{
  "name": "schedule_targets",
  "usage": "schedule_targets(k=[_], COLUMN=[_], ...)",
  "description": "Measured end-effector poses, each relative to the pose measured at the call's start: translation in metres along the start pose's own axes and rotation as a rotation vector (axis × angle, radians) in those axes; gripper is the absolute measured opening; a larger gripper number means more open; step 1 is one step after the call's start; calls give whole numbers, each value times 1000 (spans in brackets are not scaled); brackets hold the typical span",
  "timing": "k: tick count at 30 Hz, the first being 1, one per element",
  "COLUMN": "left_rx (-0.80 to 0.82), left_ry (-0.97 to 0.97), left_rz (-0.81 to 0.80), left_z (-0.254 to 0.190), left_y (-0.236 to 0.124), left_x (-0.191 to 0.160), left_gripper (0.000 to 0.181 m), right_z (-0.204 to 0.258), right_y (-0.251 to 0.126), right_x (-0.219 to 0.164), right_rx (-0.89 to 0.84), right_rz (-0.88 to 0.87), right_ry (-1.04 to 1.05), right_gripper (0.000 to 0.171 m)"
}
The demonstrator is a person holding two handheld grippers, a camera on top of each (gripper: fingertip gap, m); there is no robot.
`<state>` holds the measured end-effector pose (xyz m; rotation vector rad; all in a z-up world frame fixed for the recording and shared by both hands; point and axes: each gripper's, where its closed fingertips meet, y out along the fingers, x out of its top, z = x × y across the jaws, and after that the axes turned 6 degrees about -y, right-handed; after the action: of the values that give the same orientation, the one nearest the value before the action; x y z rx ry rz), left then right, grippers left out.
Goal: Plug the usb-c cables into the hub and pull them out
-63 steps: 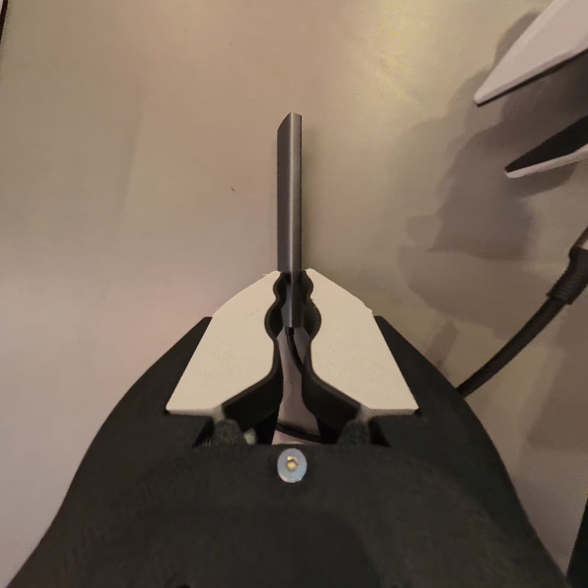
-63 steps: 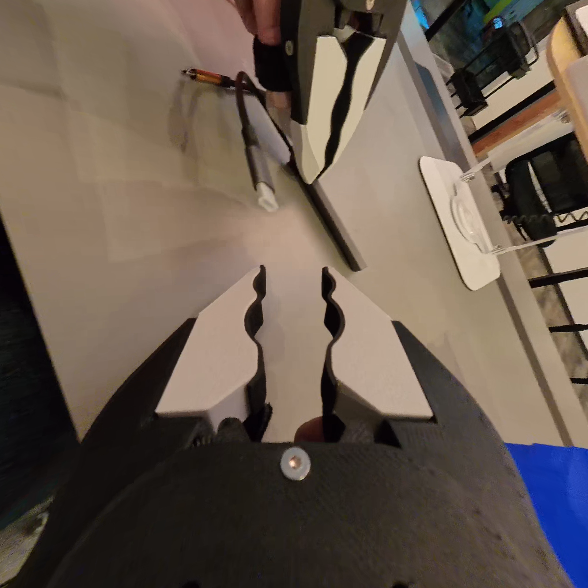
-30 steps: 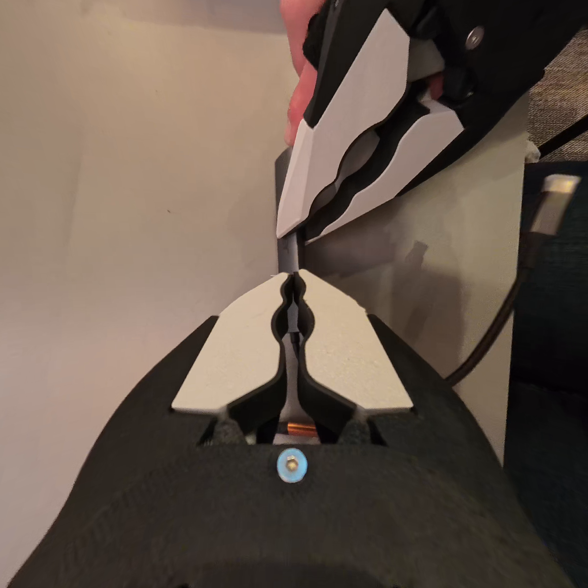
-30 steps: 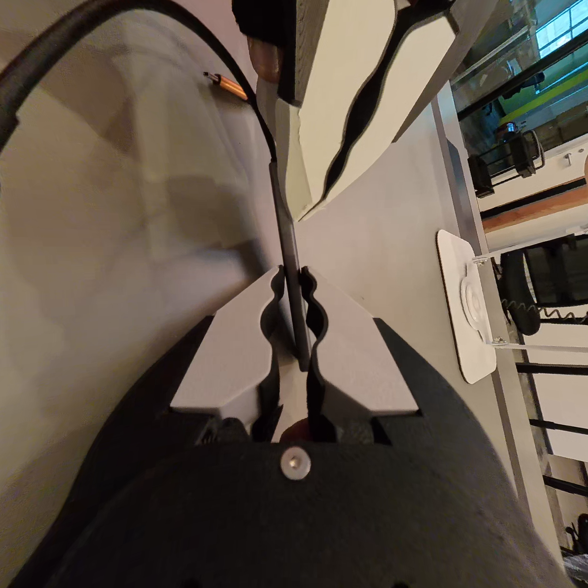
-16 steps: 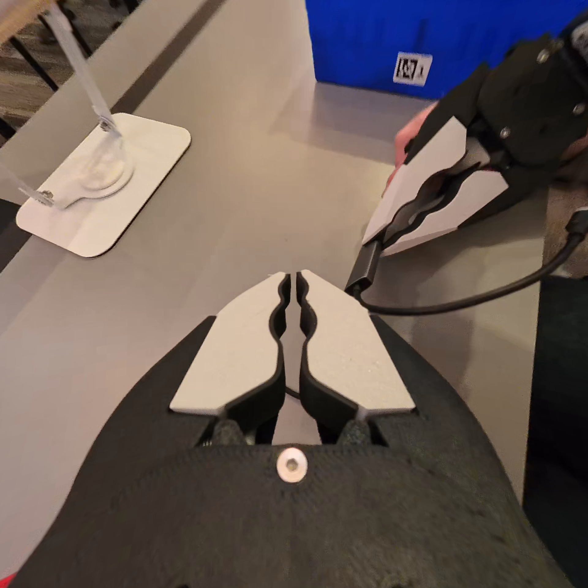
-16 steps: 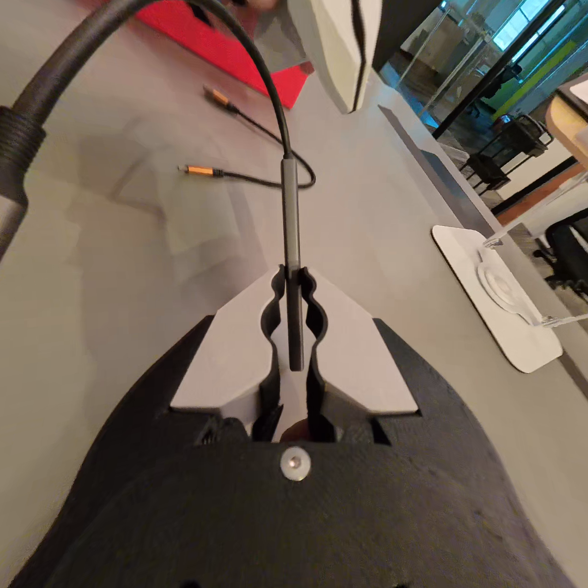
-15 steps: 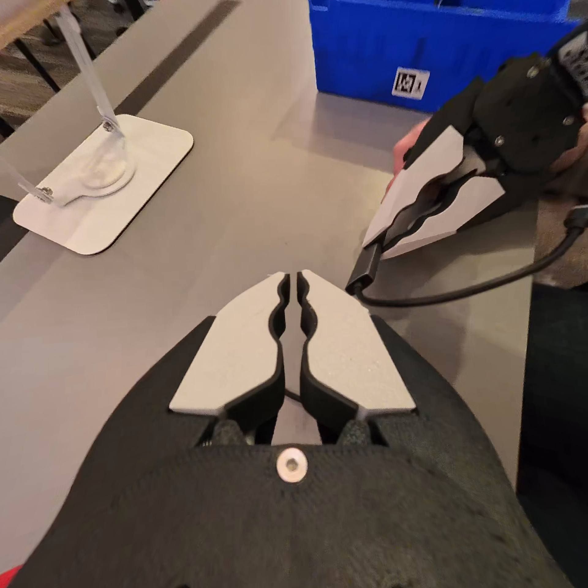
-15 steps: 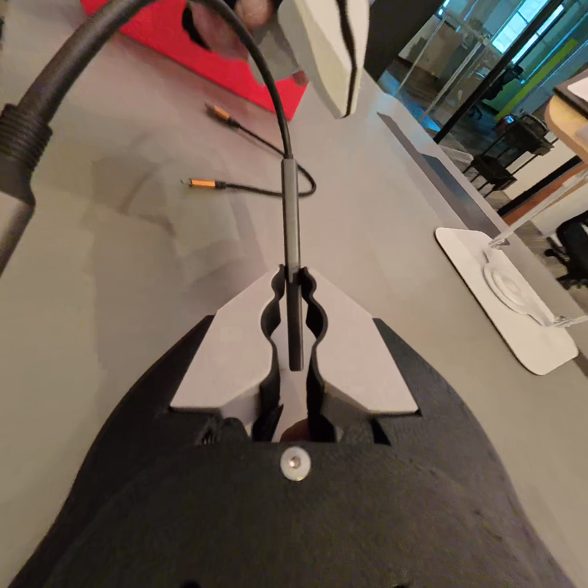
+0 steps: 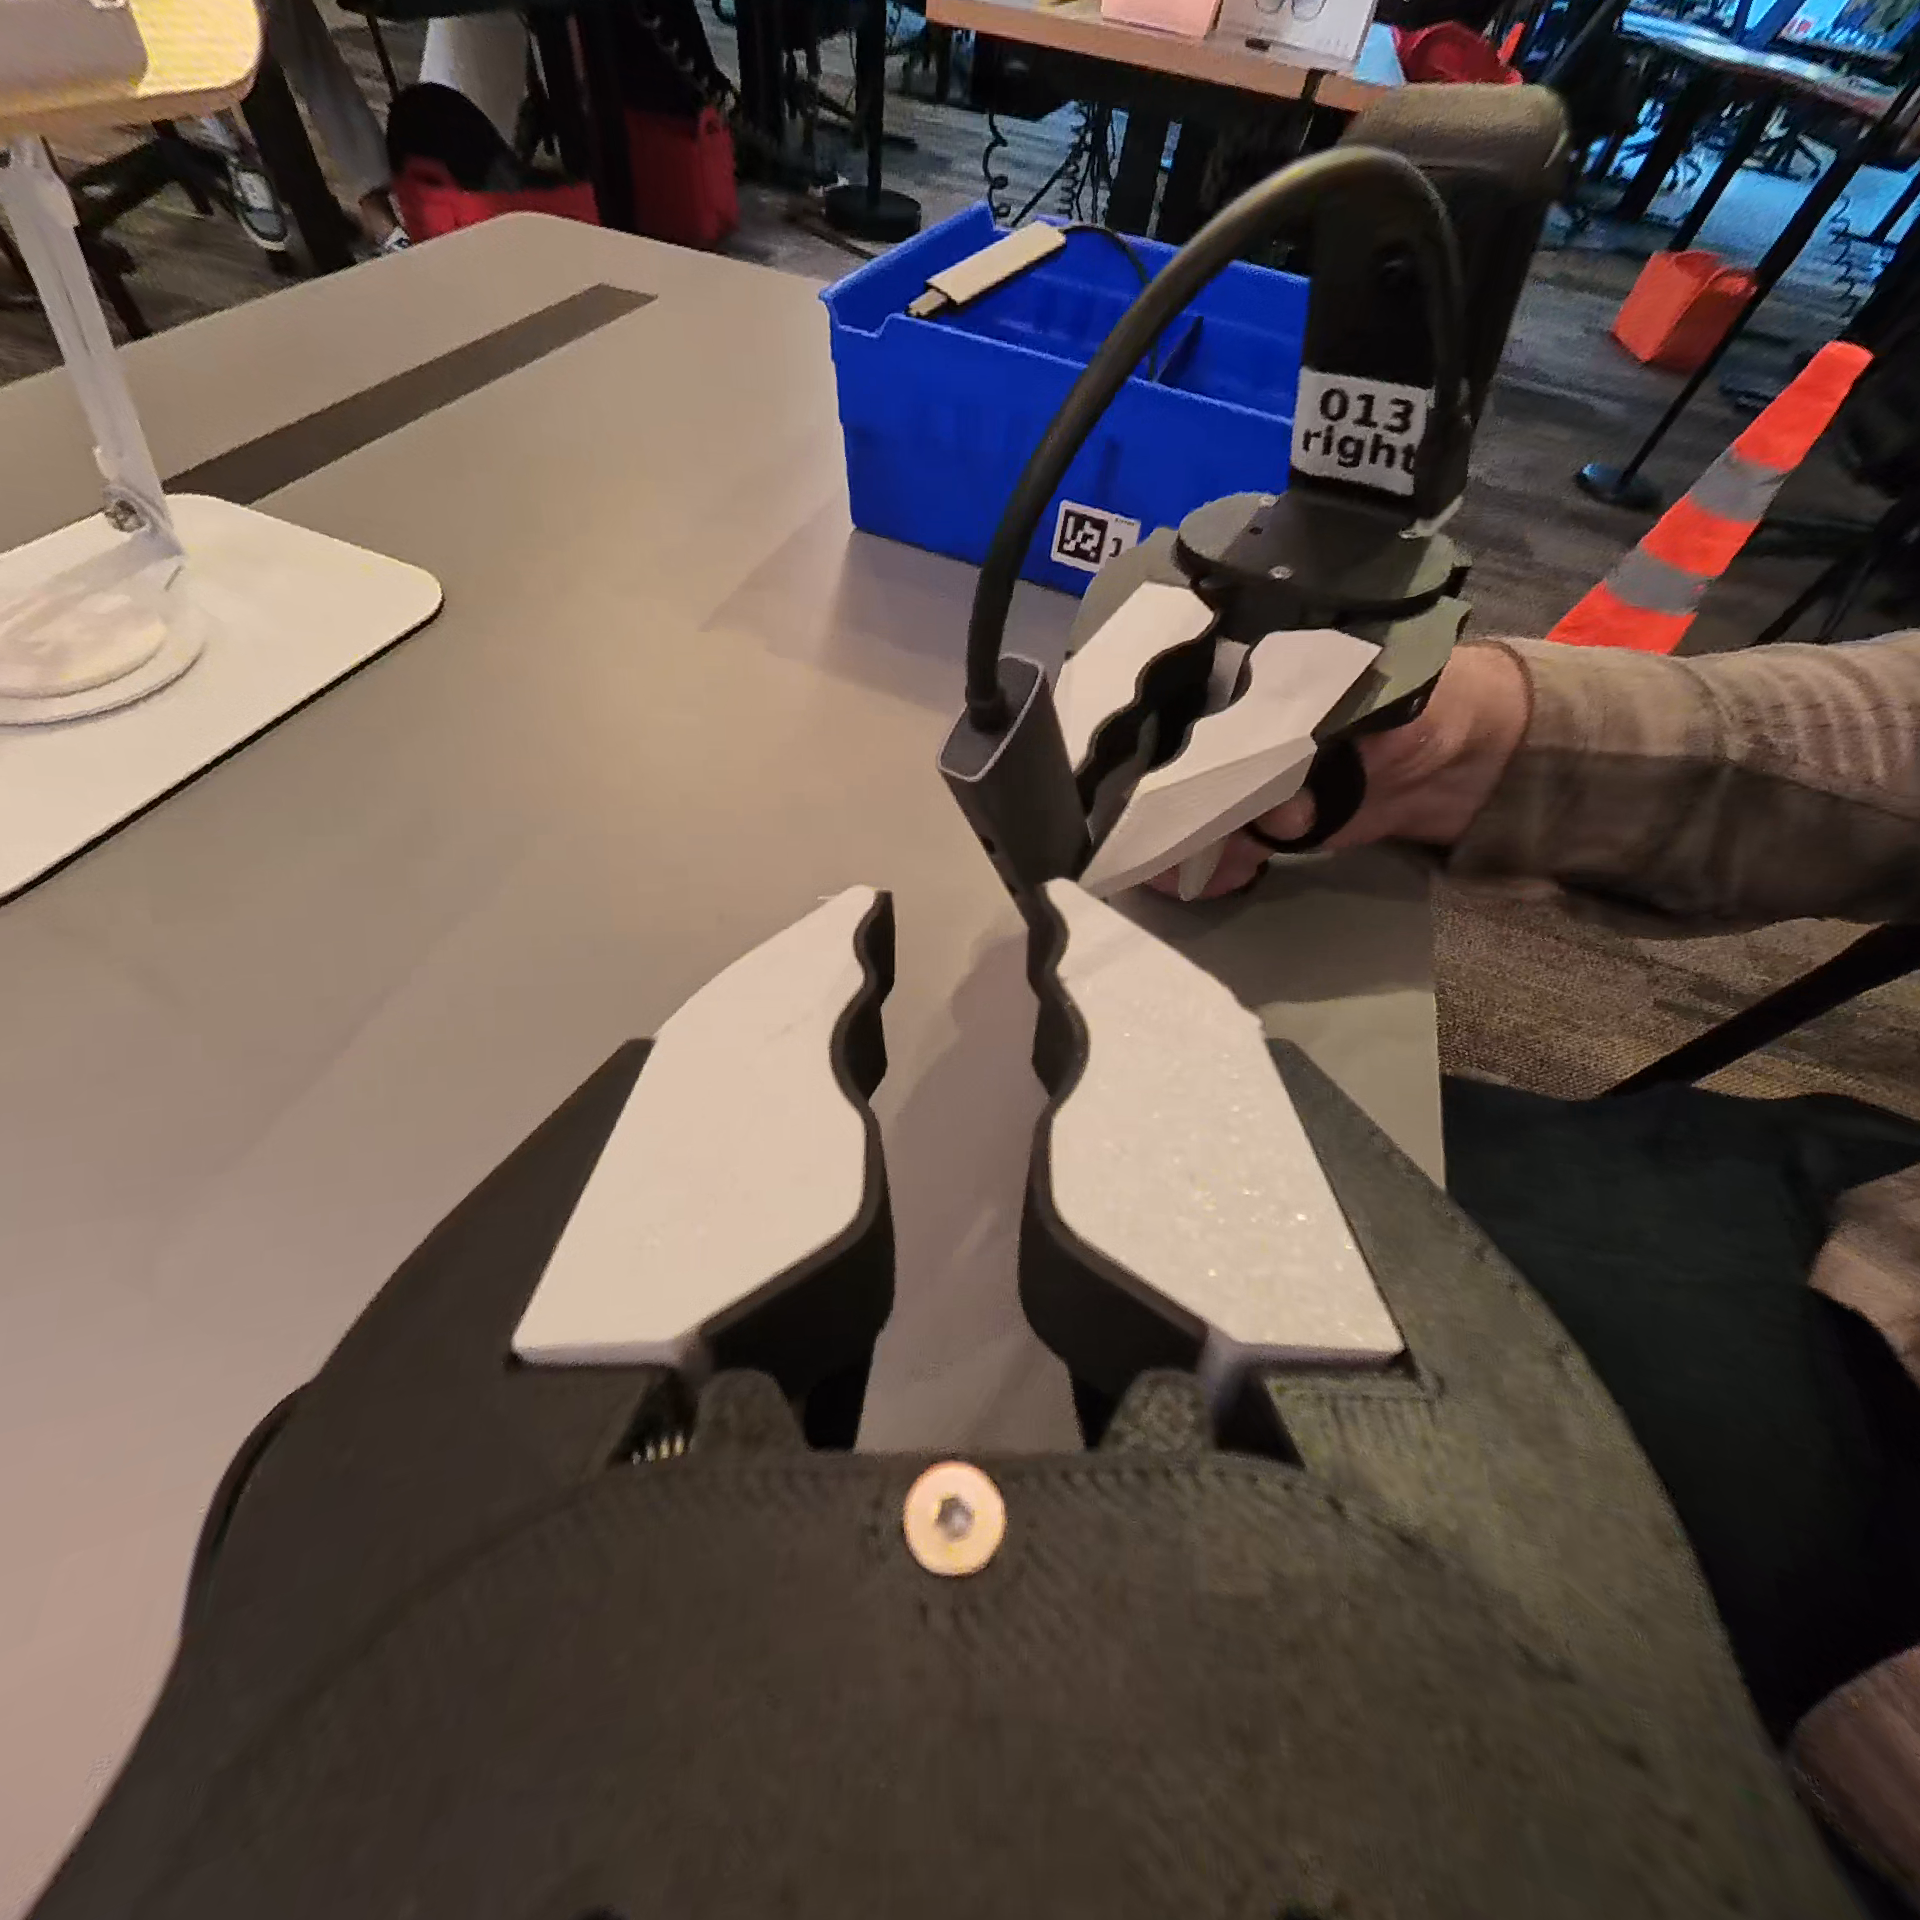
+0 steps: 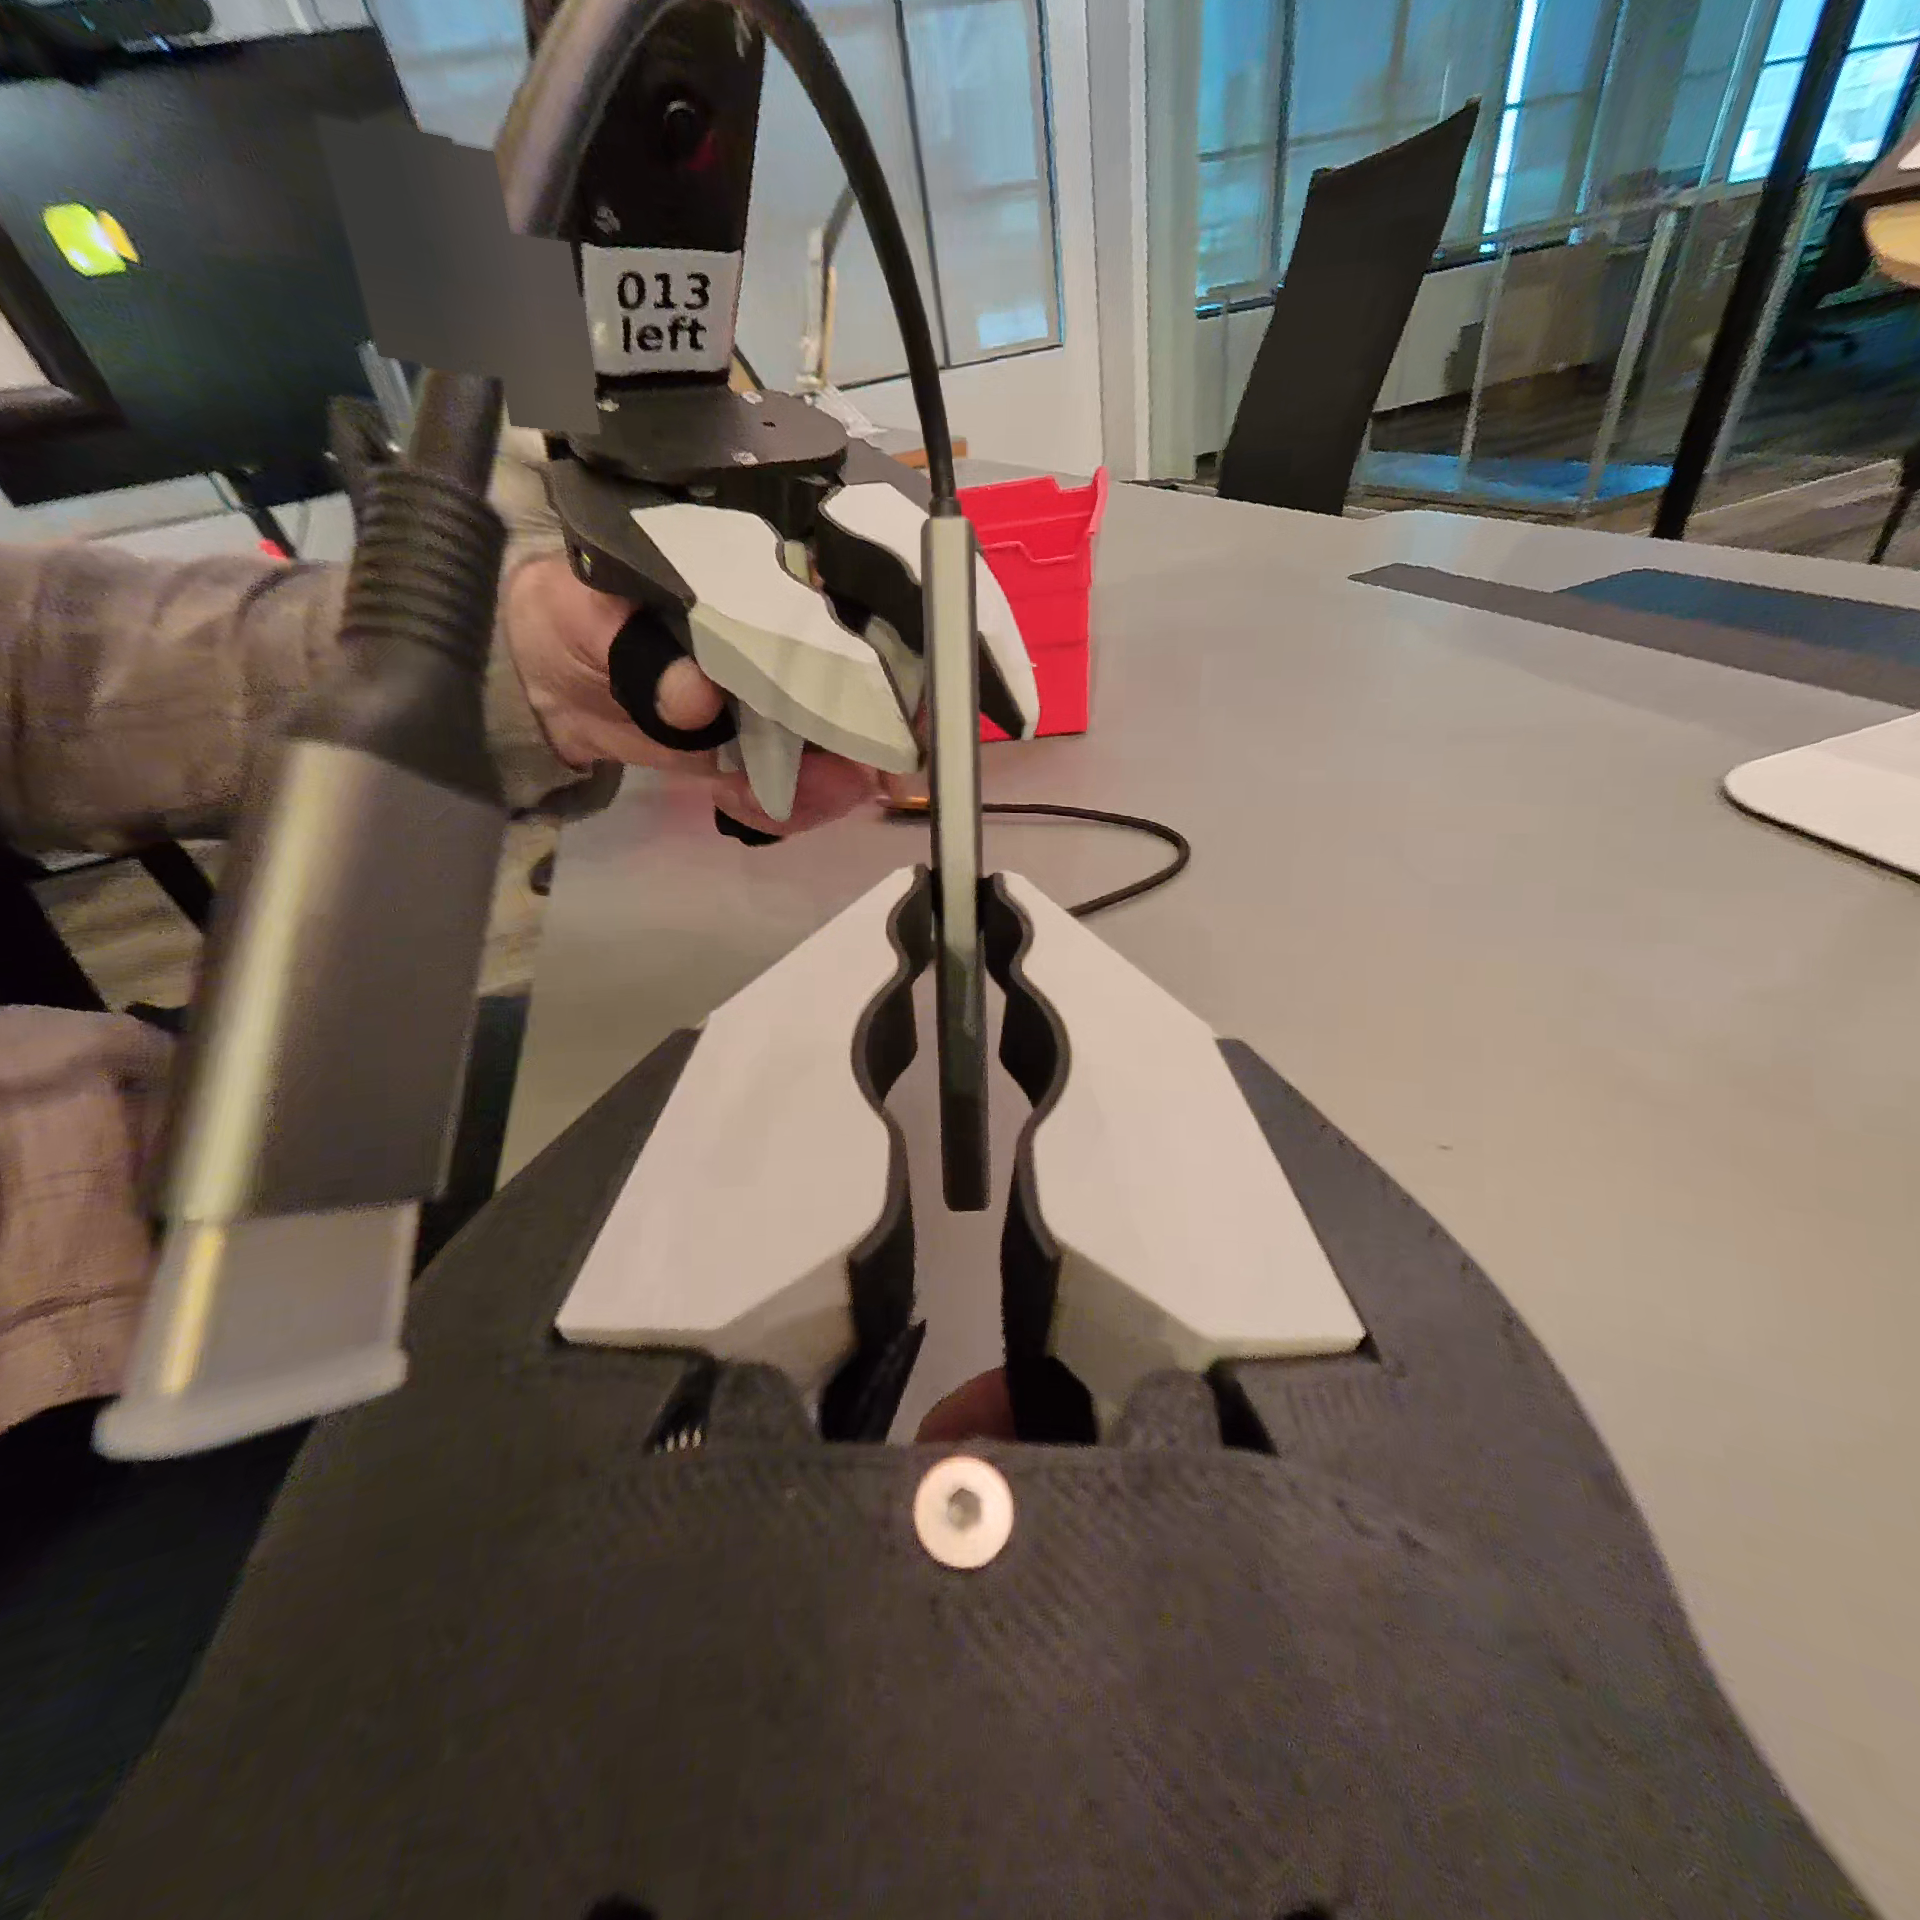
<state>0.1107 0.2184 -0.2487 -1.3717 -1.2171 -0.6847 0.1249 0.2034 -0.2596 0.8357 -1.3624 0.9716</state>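
Right gripper [image 10: 956, 894]: jaws closed on the hub [image 10: 956, 935], a thin dark grey bar held edge-on and raised above the table [image 10: 1455, 935]; its far end projects past the fingertips
Left gripper [image 9: 961, 909]: jaws parted with a clear gap, holding nothing; the right fingertip [image 9: 1060, 904] lies just beside the hub's [image 9: 1023, 790] lower end
Hub lead: a black cable [image 9: 1091, 416] arcs up from the hub's top end and over the right gripper [image 9: 1091, 873]; its metal plug [image 10: 291, 1091] hangs free, close to the right camera
USB-C cable [image 10: 1091, 852]: lies loose on the table beyond the hub, unplugged, with a copper-coloured connector [image 10: 906, 802] just below the left gripper [image 10: 935, 717]
Table edge: the near edge [image 9: 1429, 1039] runs just right of both grippers, and the person's hand [image 9: 1403, 769] and sleeve reach in across it
Open room: bare grey surface lies left of and beyond the grippers
Left view only: blue bin [image 9: 987, 416] near the far edge; white stand base [image 9: 260, 623] at far left
Right view only: red bin [image 10: 1039, 623] behind the left gripper; the loose cable and the dangling plug
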Motion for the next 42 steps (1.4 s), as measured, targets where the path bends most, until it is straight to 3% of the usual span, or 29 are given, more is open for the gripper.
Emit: schedule_targets(k=[21, 35, 42], left_rx=[-109, -88, -50], left_ry=[-45, -11, -21], left_rz=[-151, -176, -228], left_z=[-35, -37, -26], left_y=[18, 16, 10], left_x=[16, 19, 29], left_gripper=[18, 11, 10], right_z=[20, 21, 13], right_y=[3, 2, 0], right_x=[0, 2, -1], right_rx=[115, 124, 89], right_rz=[-14, -34, -25], right_ry=[84, 150, 196], right_gripper=[7, 12, 5])
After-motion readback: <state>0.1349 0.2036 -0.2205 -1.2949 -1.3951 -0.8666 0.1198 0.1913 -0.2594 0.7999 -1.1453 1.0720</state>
